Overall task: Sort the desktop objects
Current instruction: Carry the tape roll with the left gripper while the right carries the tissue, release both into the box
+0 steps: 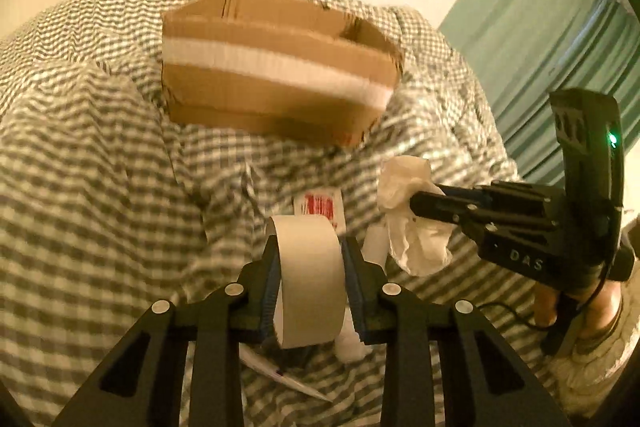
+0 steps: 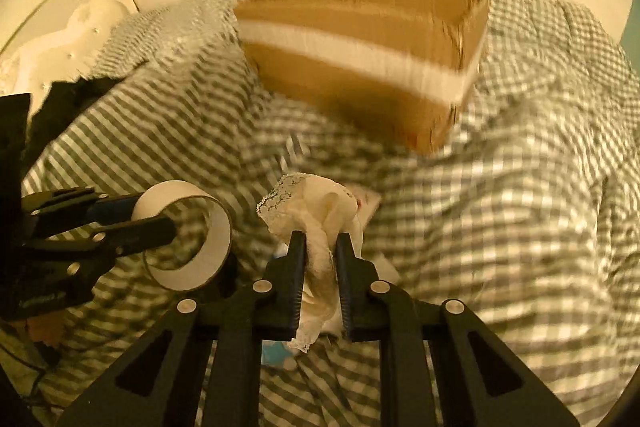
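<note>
My left gripper [image 1: 310, 247] is shut on a white tape roll [image 1: 310, 279] and holds it above the checked cloth; both show in the right wrist view, the left gripper [image 2: 156, 219] and the tape roll [image 2: 188, 239], at the left. My right gripper [image 2: 319, 239] is shut on a crumpled white tissue [image 2: 316, 211] with a lacy edge. In the left wrist view the right gripper [image 1: 416, 199] holds the tissue [image 1: 412, 219] just right of the roll. An open cardboard box [image 1: 276, 67] with a white stripe stands further back; it also shows in the right wrist view [image 2: 360, 59].
A grey-and-white checked cloth [image 1: 100, 167] covers the table. A white packet with red print [image 1: 320, 207] lies beyond the roll. A paper slip [image 1: 280, 375] lies under the left gripper. A green curtain [image 1: 540, 27] hangs at right. White objects [image 2: 80, 31] lie at the cloth's far left.
</note>
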### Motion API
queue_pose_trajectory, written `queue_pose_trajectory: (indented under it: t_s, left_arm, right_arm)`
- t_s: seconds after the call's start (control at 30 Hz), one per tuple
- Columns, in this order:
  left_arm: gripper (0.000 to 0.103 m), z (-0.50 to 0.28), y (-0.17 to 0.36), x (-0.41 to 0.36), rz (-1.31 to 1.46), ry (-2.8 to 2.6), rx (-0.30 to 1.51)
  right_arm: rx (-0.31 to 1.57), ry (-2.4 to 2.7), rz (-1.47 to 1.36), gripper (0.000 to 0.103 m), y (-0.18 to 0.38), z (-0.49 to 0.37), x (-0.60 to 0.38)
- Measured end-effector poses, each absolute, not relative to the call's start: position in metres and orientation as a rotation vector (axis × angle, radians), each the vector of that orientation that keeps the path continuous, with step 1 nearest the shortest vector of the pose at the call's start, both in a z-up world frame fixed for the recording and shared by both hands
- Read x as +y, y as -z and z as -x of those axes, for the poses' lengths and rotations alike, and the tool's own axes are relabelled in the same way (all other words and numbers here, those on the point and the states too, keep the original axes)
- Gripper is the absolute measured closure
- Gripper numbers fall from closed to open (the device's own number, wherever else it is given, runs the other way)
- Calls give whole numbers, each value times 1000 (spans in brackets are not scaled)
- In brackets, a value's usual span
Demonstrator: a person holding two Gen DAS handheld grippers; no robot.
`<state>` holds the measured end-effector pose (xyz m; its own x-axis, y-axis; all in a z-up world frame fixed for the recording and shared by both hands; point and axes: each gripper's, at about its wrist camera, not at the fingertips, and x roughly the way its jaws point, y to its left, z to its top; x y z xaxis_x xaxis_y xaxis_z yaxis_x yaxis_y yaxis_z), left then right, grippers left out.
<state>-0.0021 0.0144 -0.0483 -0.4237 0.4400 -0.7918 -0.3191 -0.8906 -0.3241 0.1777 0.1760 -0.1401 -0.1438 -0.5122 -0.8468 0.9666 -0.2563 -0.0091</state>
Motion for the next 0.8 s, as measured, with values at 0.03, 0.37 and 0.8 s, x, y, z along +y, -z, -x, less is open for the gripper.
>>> queue_pose_trajectory:
  t_s: [0.03, 0.37, 0.8]
  left_arm:
    - [72, 7, 45, 15, 1336, -2322, -177]
    - [73, 70, -1, 22, 1210, -2377, -161]
    - [73, 205, -37, 44, 1096, -2440, -71]
  right_arm:
    - [701, 1655, -895, 88, 133, -178, 173]
    - [594, 1665, -779, 88, 78, -156, 150]
    - [495, 1739, -623, 88, -11, -92, 70]
